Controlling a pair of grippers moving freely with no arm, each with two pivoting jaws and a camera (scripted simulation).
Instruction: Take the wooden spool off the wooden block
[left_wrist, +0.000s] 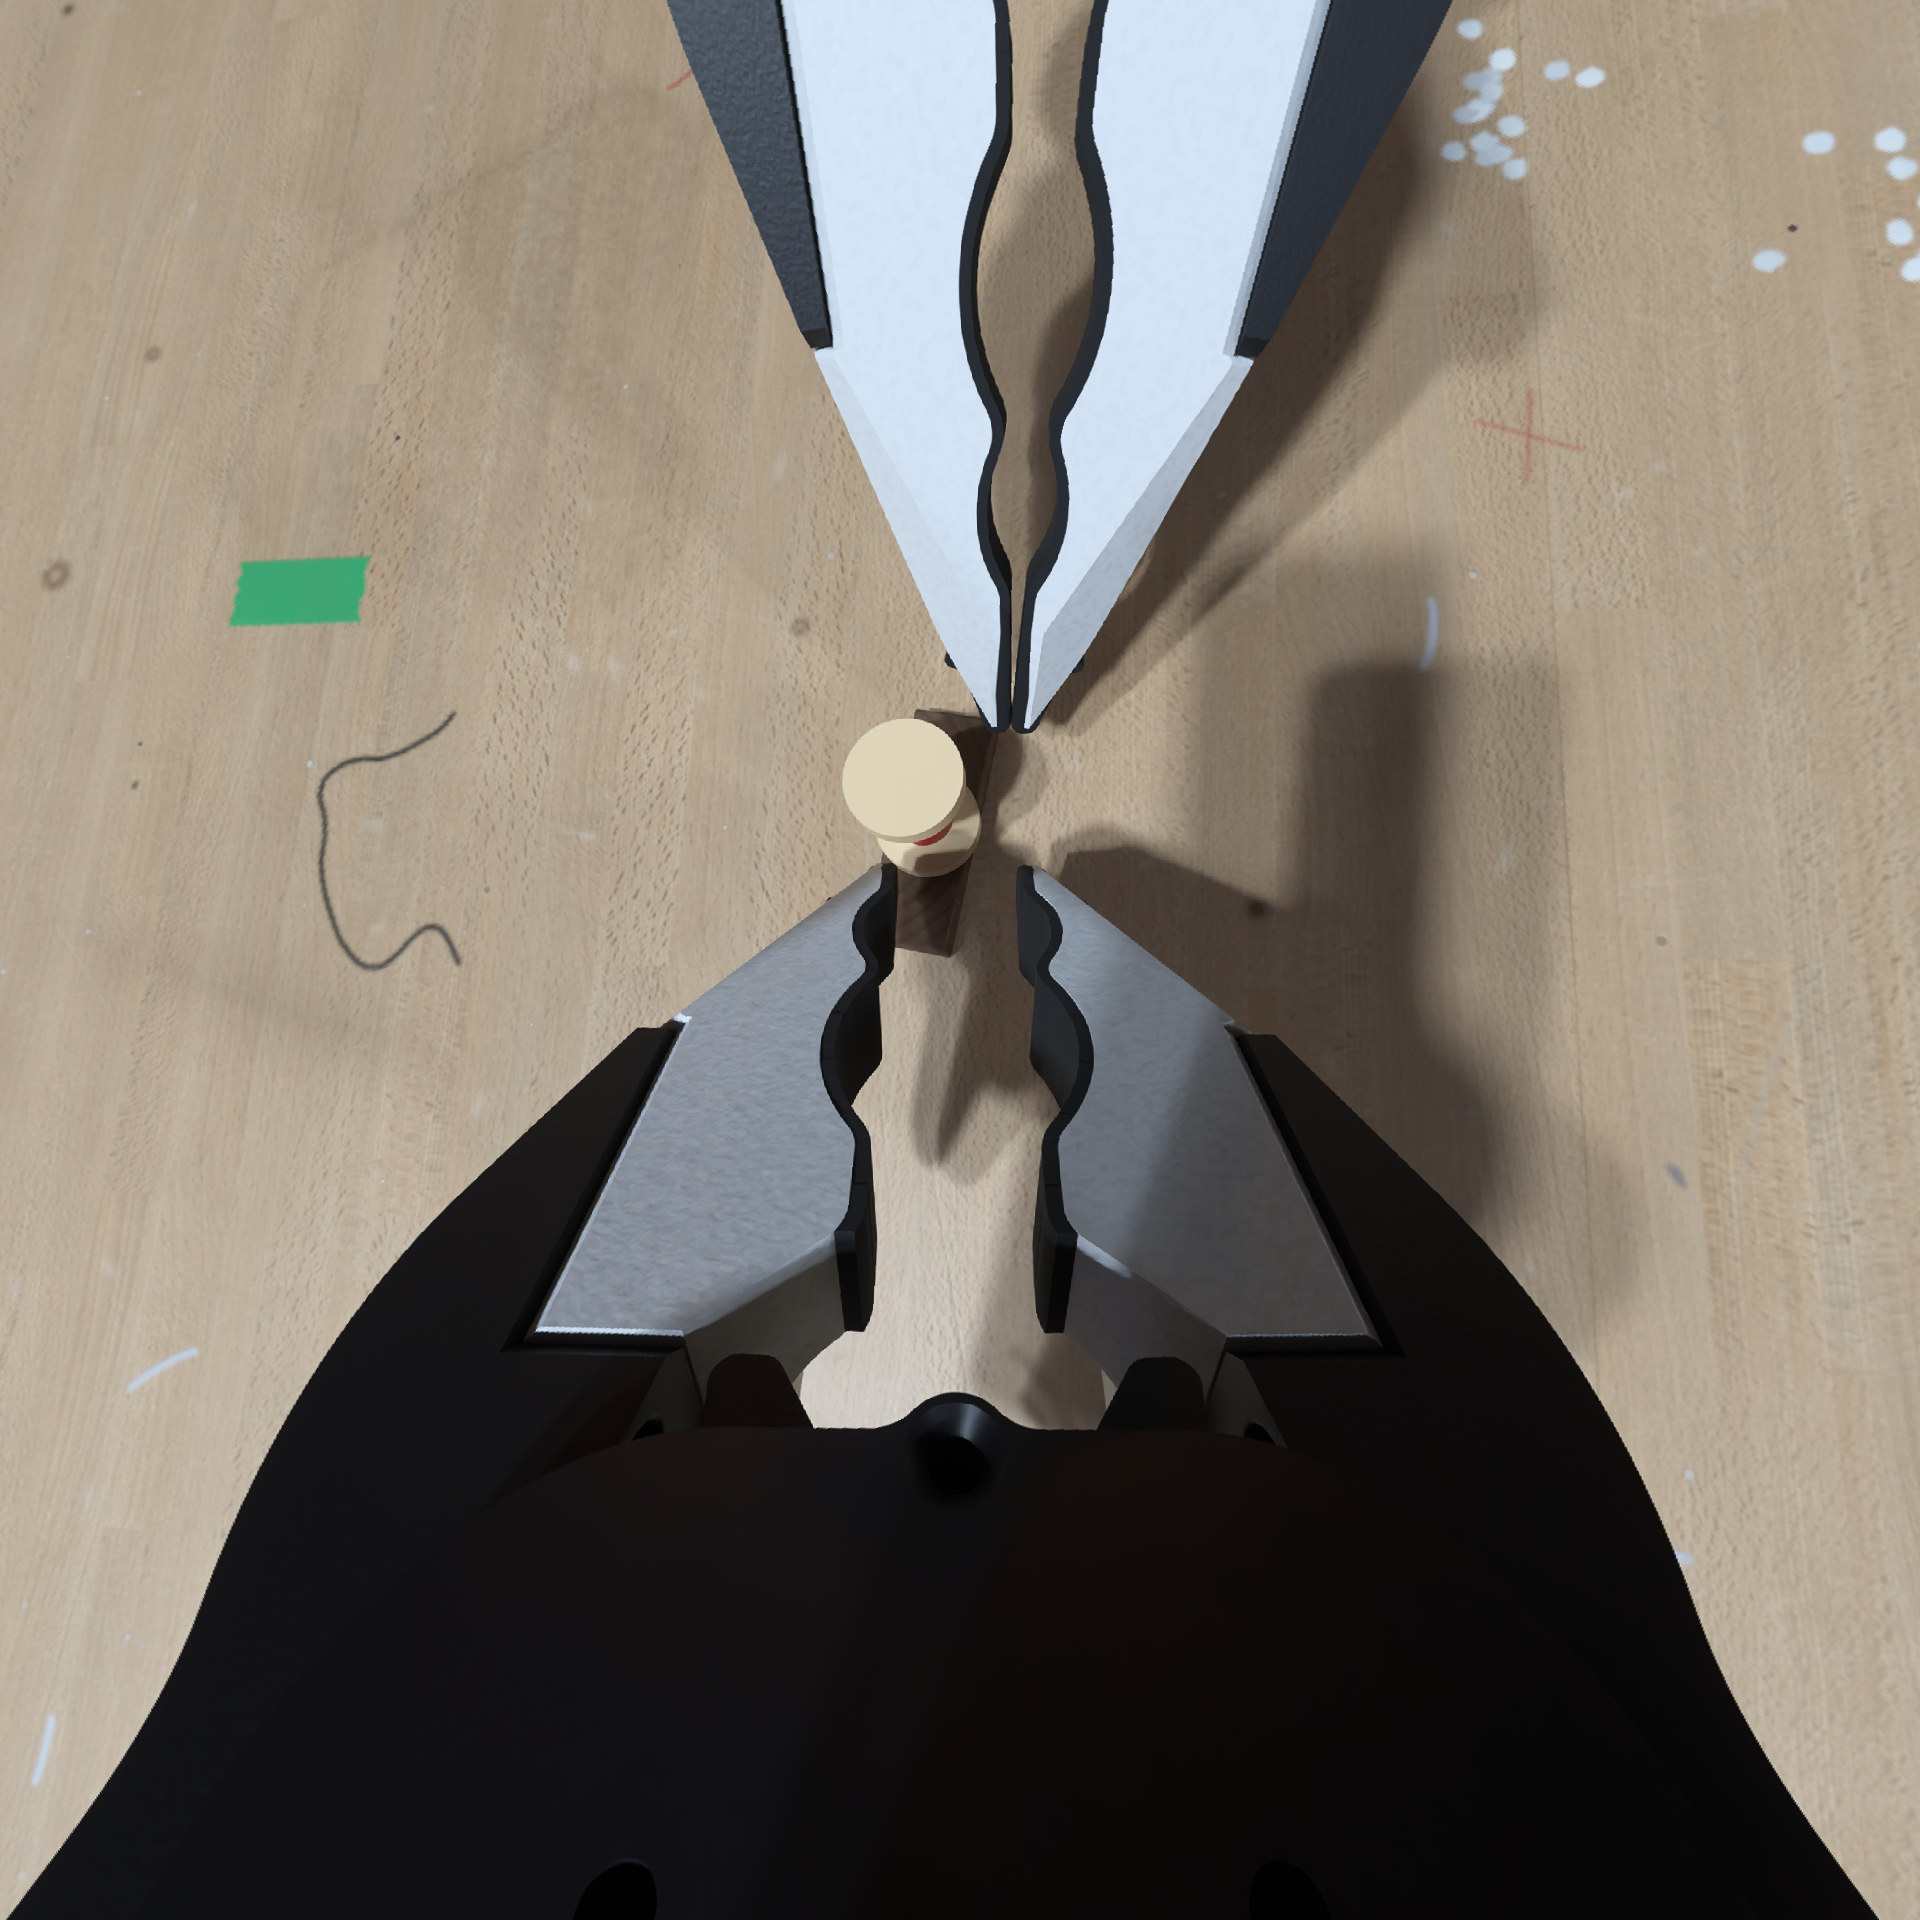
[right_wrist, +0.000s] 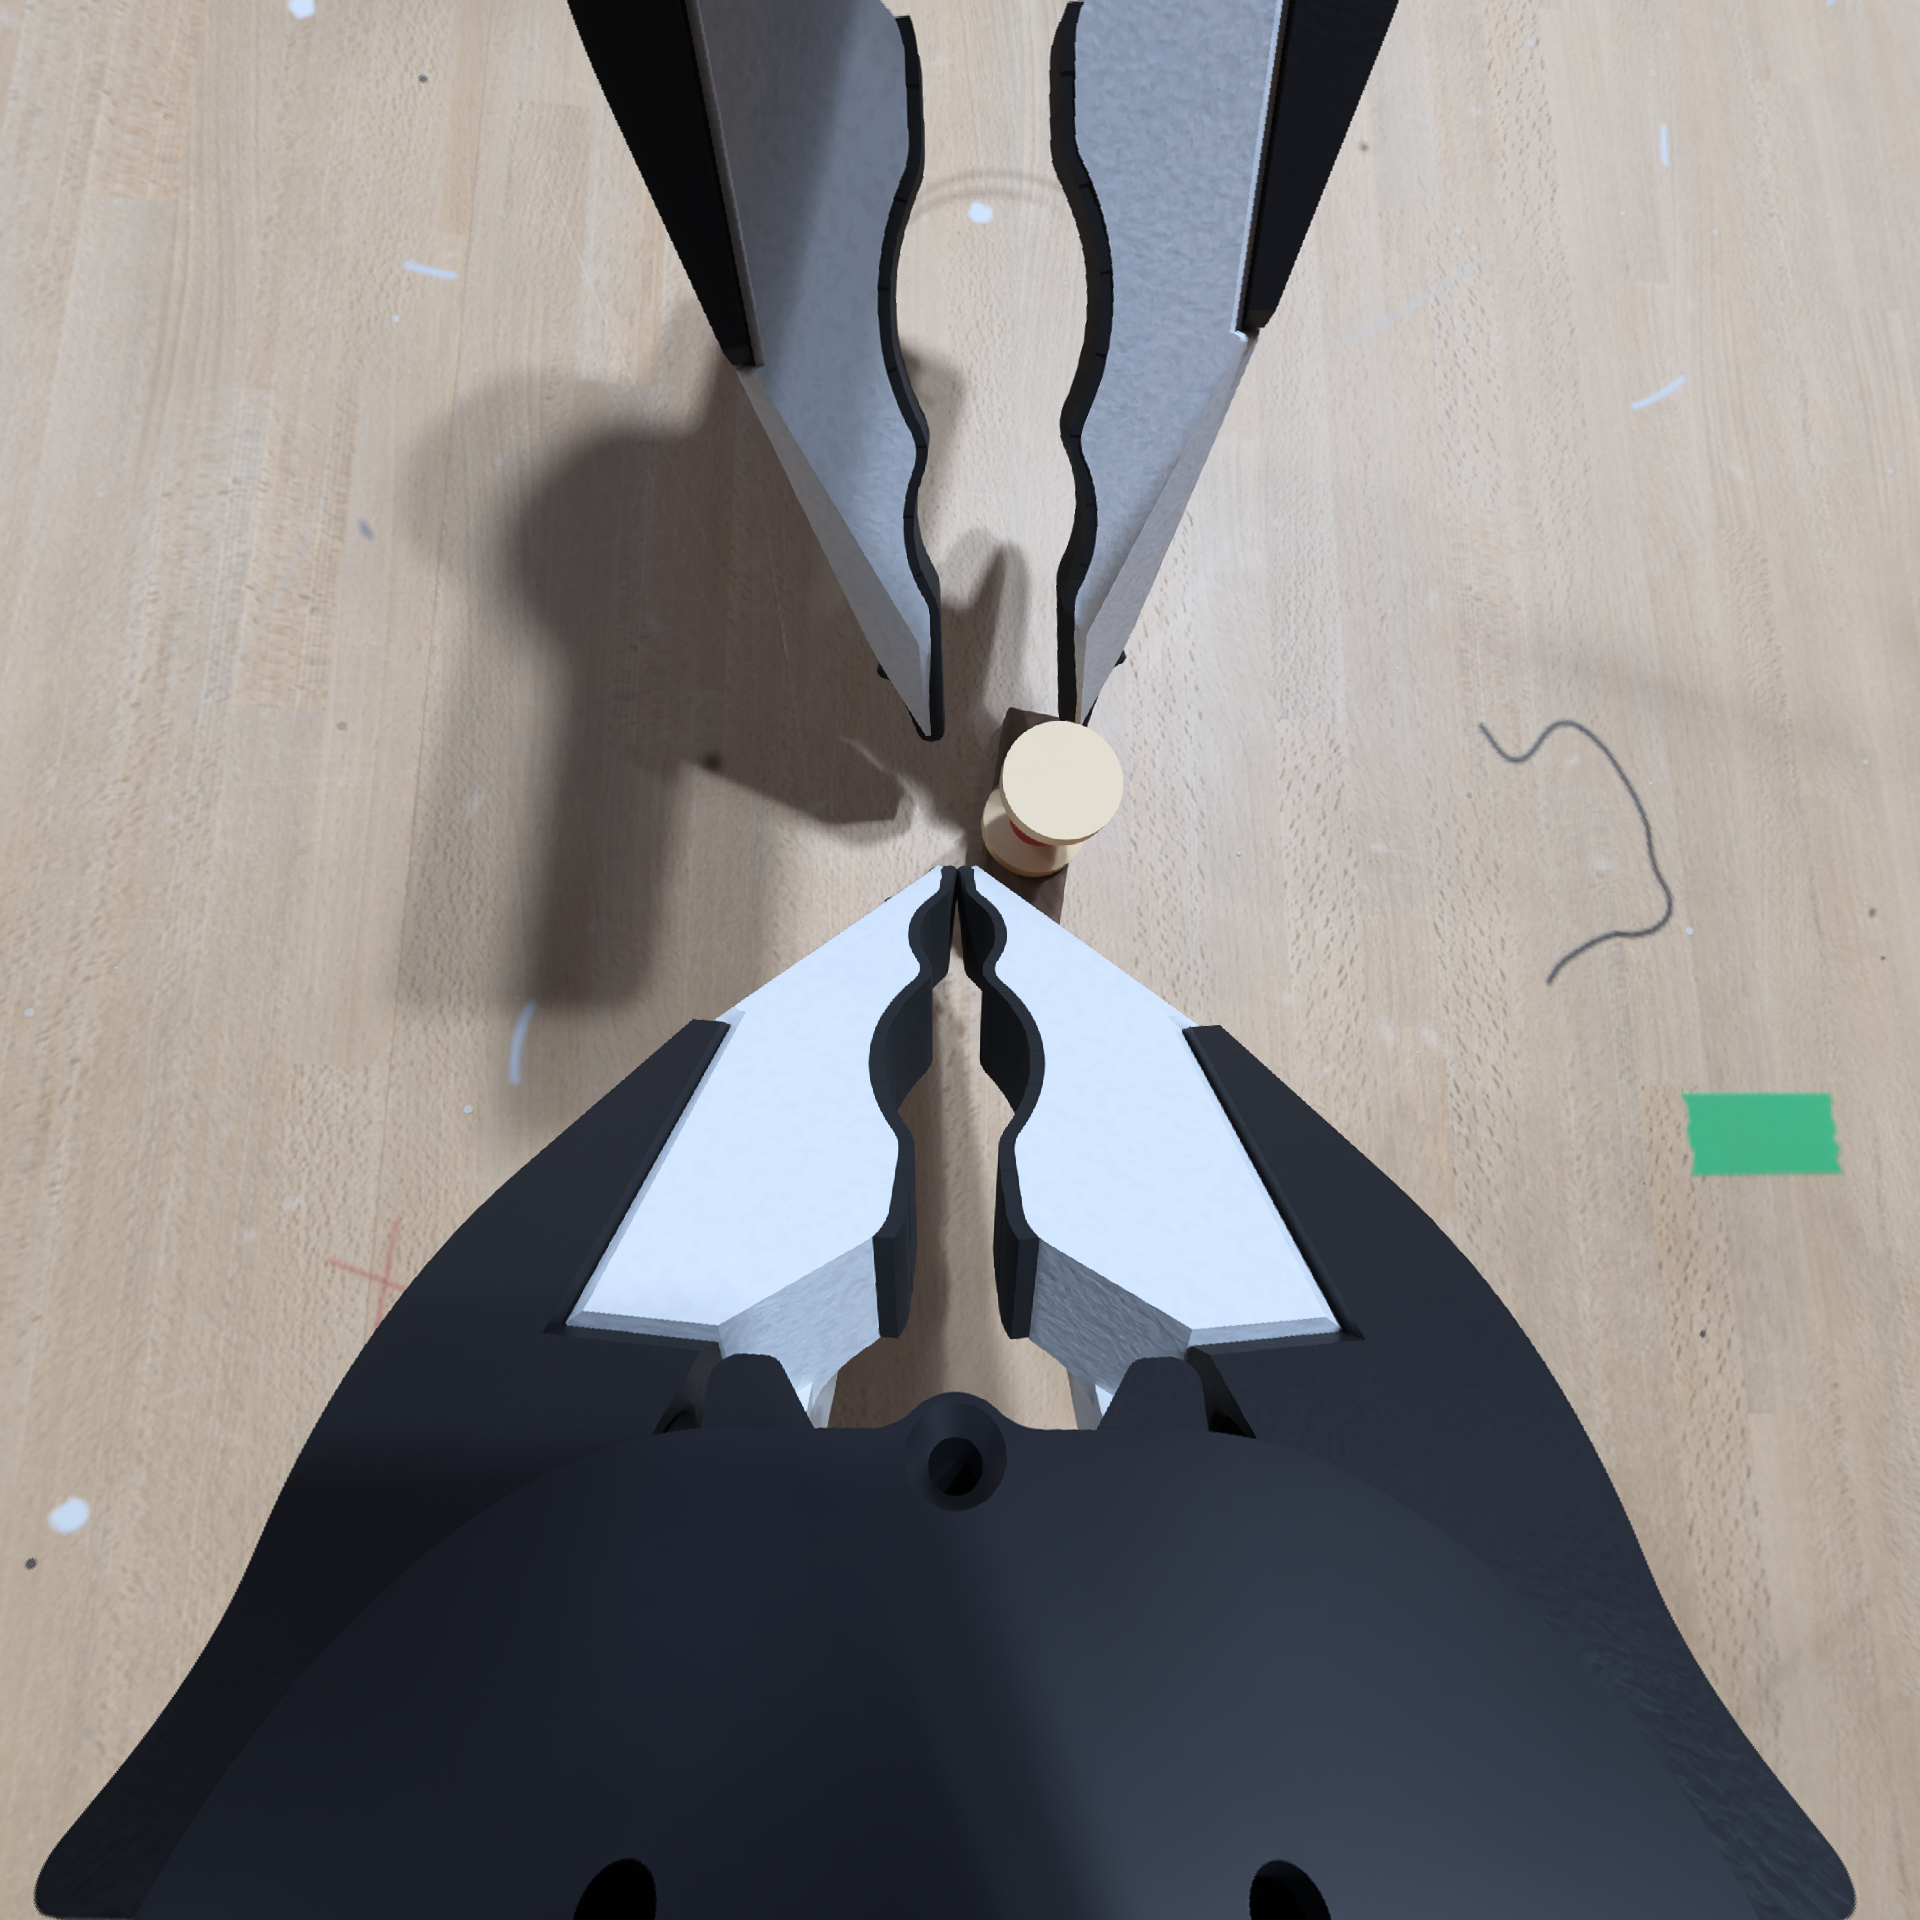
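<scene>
A pale wooden spool (left_wrist: 902, 777) stands upright on a narrow dark brown wooden block (left_wrist: 932, 920) on the table. My left gripper (left_wrist: 954, 878) is open. Its fingertips sit just short of the spool, and the block's near end lies between them, close to the left finger. My right gripper (left_wrist: 1004, 719) comes in from the opposite side, shut, with its tips beside the block's far end. In the right wrist view the spool (right_wrist: 1060, 784) and block (right_wrist: 1047, 891) lie just right of my shut right gripper (right_wrist: 956, 875). The open left gripper (right_wrist: 1003, 727) faces it.
The light wooden tabletop (left_wrist: 520, 312) carries a green tape patch (left_wrist: 299, 592), a black squiggle (left_wrist: 384, 842), a red cross (left_wrist: 1527, 436) and white paint specks (left_wrist: 1496, 114). The tape (right_wrist: 1761, 1132) and squiggle (right_wrist: 1600, 852) also show in the right wrist view.
</scene>
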